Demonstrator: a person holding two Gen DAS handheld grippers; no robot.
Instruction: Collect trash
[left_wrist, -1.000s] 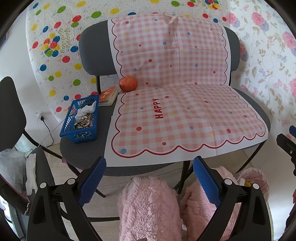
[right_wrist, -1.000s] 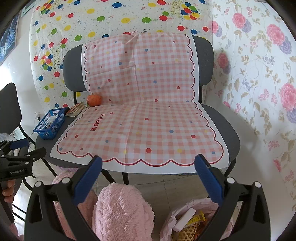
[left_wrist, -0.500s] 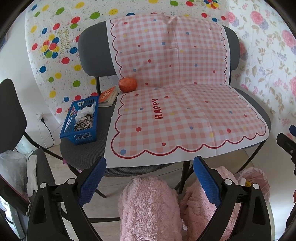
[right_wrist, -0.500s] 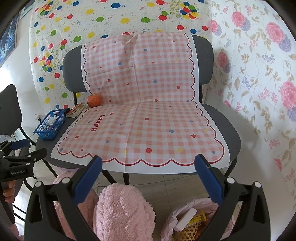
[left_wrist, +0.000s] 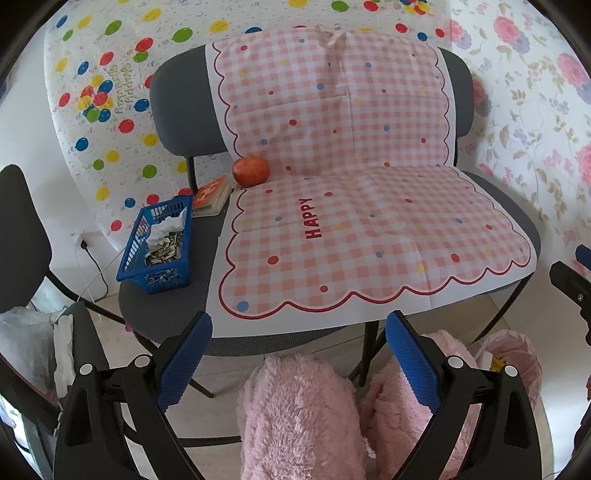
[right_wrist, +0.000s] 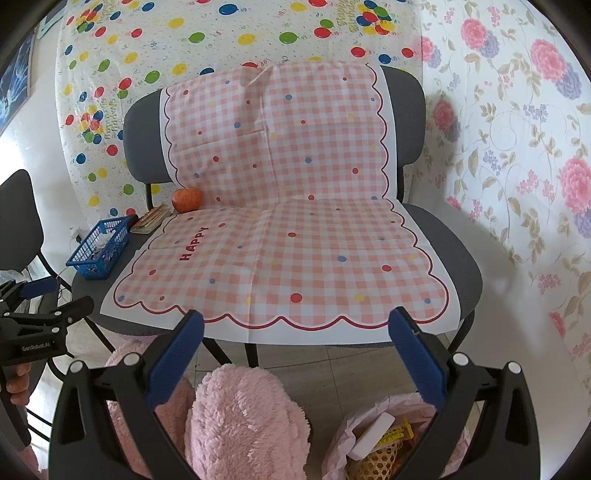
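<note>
Both grippers are black plastic frames with silver screws; the left gripper (left_wrist: 299, 350) and right gripper (right_wrist: 297, 349) carry dimpled blue fingers (left_wrist: 184, 363). Fluffy pink trousers (right_wrist: 247, 421) below.

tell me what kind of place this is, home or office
Probably a room in a home, dressed up for a party: a balloon sheet hangs beside floral wallpaper, and a checked "HAPPY" cloth covers a grey bench holding an apple.
</note>
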